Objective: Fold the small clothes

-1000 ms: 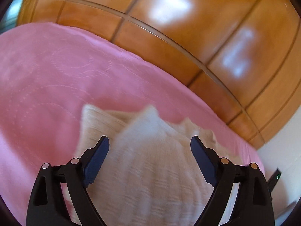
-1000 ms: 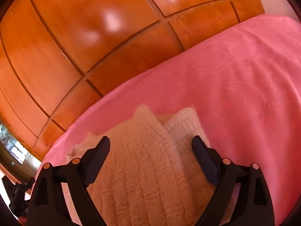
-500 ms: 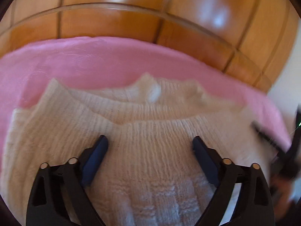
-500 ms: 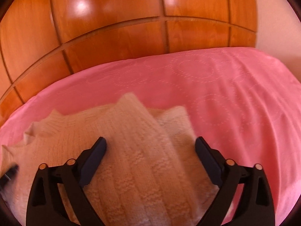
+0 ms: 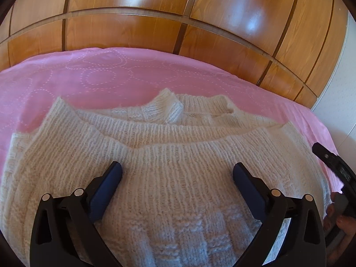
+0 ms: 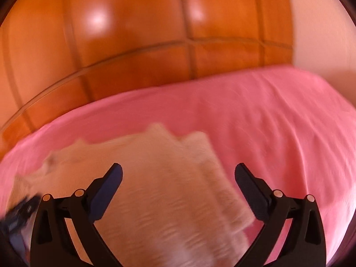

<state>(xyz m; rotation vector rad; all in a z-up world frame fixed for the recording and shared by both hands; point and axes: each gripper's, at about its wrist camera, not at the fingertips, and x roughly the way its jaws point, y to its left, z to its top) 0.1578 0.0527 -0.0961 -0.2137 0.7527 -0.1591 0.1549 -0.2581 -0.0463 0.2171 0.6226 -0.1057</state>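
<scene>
A small cream knitted sweater (image 5: 178, 155) lies folded on a pink bedspread (image 5: 93, 75), its collar toward the wardrobe. My left gripper (image 5: 177, 171) is open and empty, its blue-padded fingers spread just above the sweater's middle. In the right wrist view the same sweater (image 6: 160, 189) is blurred by motion. My right gripper (image 6: 178, 173) is open and empty over the sweater's right part. The right gripper's body and the hand holding it show at the right edge of the left wrist view (image 5: 333, 171).
A glossy wooden wardrobe (image 5: 178, 22) runs along the far side of the bed. A white wall (image 5: 342, 102) stands at the right. Pink bedspread (image 6: 278, 122) stretches to the right of the sweater.
Both grippers have swung round and drawn back over the sweater. The left view now faces the collar squarely. The right view has turned further and is blurred. Both stay open.
</scene>
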